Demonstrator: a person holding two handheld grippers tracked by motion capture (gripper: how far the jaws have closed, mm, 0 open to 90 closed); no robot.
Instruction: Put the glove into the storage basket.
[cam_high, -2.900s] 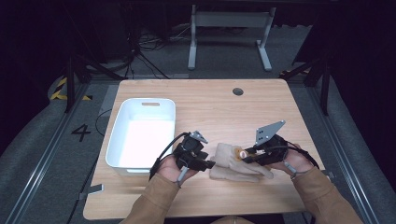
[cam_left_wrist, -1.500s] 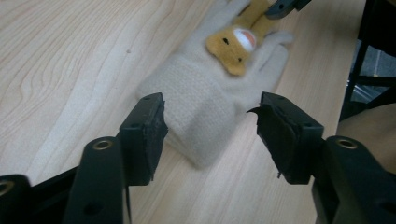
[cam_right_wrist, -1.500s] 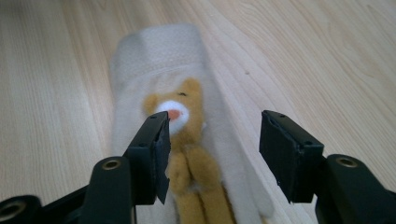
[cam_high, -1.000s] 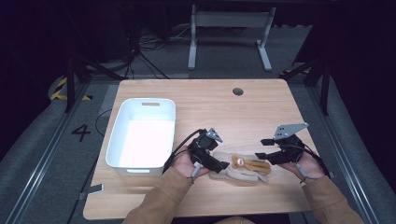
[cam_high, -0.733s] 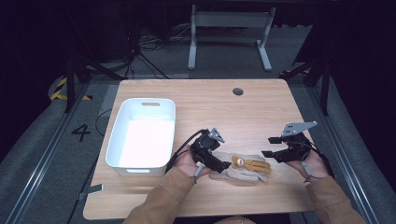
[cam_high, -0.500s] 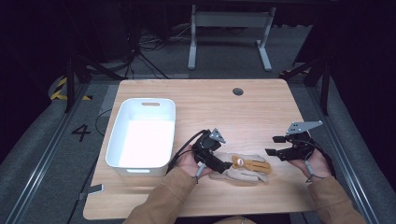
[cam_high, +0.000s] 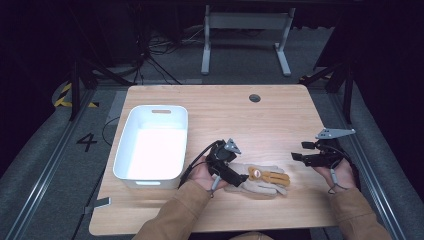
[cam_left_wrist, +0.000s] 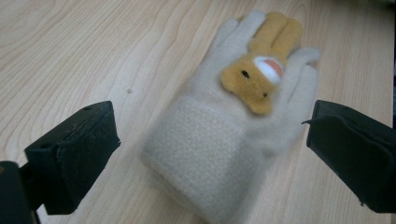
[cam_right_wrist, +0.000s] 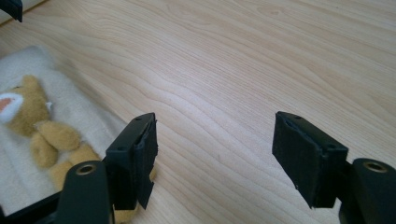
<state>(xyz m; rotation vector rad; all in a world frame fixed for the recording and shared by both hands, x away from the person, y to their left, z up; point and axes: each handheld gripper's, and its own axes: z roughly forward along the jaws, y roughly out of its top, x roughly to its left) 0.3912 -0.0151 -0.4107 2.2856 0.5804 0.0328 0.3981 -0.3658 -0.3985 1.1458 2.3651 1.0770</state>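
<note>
A cream fleece glove with a tan plush bear sewn on its back (cam_high: 260, 179) lies flat on the light wooden counter (cam_high: 260, 120), near the edge closest to the person and a little right of the middle. Its ribbed cuff points toward the left gripper (cam_high: 235, 176) and its fingers point toward the right gripper (cam_high: 299, 151).

In the left gripper view the glove (cam_left_wrist: 238, 121) sits between the two black jaws, cuff nearest the camera, bear face up with its orange muzzle toward the fingertips. The left gripper (cam_left_wrist: 210, 154) is spread wide: its jaws have just been opening, and both pads stand clear of the fleece on either side, so the glove rests on the wood unheld.

The right gripper is well apart from the glove, off beyond its fingertips near the counter's right edge, held in the person's right hand (cam_high: 337, 172). In the right gripper view its jaws are spread too, having just been opening, with bare wood grain between them (cam_right_wrist: 215, 158); the glove (cam_right_wrist: 42, 140) lies to the left of the left-hand jaw there, bear legs nearest it.

A white rectangular plastic tub (cam_high: 152, 142) stands on the left part of the counter, just beside the person's left hand (cam_high: 202, 175).
</note>
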